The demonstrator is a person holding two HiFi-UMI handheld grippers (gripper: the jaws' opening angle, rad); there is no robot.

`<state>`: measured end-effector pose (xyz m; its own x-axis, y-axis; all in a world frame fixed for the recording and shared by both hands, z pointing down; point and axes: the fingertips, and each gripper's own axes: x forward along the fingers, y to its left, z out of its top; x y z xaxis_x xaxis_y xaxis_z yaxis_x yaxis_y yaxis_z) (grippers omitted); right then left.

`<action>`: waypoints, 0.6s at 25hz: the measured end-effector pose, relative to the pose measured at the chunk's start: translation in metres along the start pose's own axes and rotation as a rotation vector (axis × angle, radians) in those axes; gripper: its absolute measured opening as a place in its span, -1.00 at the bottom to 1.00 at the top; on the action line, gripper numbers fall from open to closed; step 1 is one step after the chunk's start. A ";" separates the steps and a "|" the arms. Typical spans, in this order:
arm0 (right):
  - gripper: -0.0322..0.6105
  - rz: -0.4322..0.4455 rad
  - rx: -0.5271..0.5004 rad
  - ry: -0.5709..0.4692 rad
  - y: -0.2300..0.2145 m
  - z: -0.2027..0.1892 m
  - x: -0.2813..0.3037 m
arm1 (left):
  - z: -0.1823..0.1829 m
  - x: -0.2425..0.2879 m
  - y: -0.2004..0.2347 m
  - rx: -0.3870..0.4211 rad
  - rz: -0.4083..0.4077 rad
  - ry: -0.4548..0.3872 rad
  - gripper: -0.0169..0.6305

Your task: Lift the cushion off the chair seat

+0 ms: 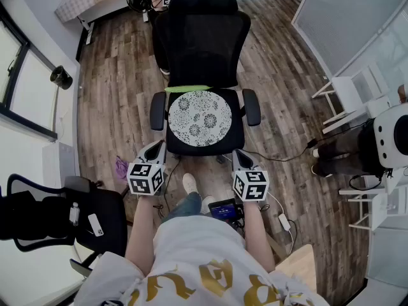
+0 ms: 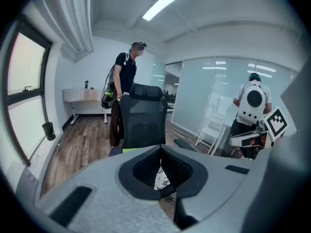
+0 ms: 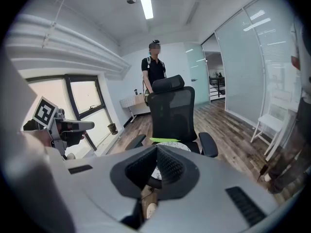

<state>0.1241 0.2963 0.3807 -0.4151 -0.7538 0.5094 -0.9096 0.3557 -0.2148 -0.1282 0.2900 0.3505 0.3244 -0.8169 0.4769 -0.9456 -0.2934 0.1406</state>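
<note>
The wooden floor (image 1: 280, 75) fills most of the head view. In the middle of it stands a black office chair (image 1: 203, 37) with a mesh back, which faces the person who holds the two grippers. A second black chair (image 1: 57, 218) stands at the left edge, well apart from the first one. The cushion (image 1: 199, 118) is round and white with a dark flower pattern. It lies flat on the seat of the office chair, between the two armrests (image 1: 157, 110), and it covers most of the seat. The left gripper (image 1: 155, 150) is just in front of the left front corner of the seat, and the right gripper (image 1: 241, 158) is just in front of the right front corner. Both point forward and a little down, toward the chair. The jaws of each gripper are closed together and there is nothing between them. Neither gripper touches the cushion. A narrow green strip (image 1: 188, 88) lies at the back edge of the seat, just behind the cushion. A small purple thing (image 1: 121, 167) lies on the floor near the left gripper.
</note>
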 end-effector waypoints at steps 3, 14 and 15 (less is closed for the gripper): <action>-0.87 0.020 0.018 -0.004 0.001 0.002 0.000 | -0.001 0.002 0.001 0.028 0.020 0.018 -0.92; -0.87 0.127 0.142 -0.014 0.007 0.008 0.004 | 0.007 0.000 -0.003 -0.020 -0.029 0.018 -0.92; -0.87 0.137 0.156 -0.018 0.008 0.009 0.006 | 0.007 0.001 -0.003 -0.027 -0.035 0.020 -0.92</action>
<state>0.1145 0.2899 0.3743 -0.5339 -0.7148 0.4517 -0.8361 0.3665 -0.4082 -0.1245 0.2863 0.3444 0.3573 -0.7962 0.4882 -0.9340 -0.3084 0.1806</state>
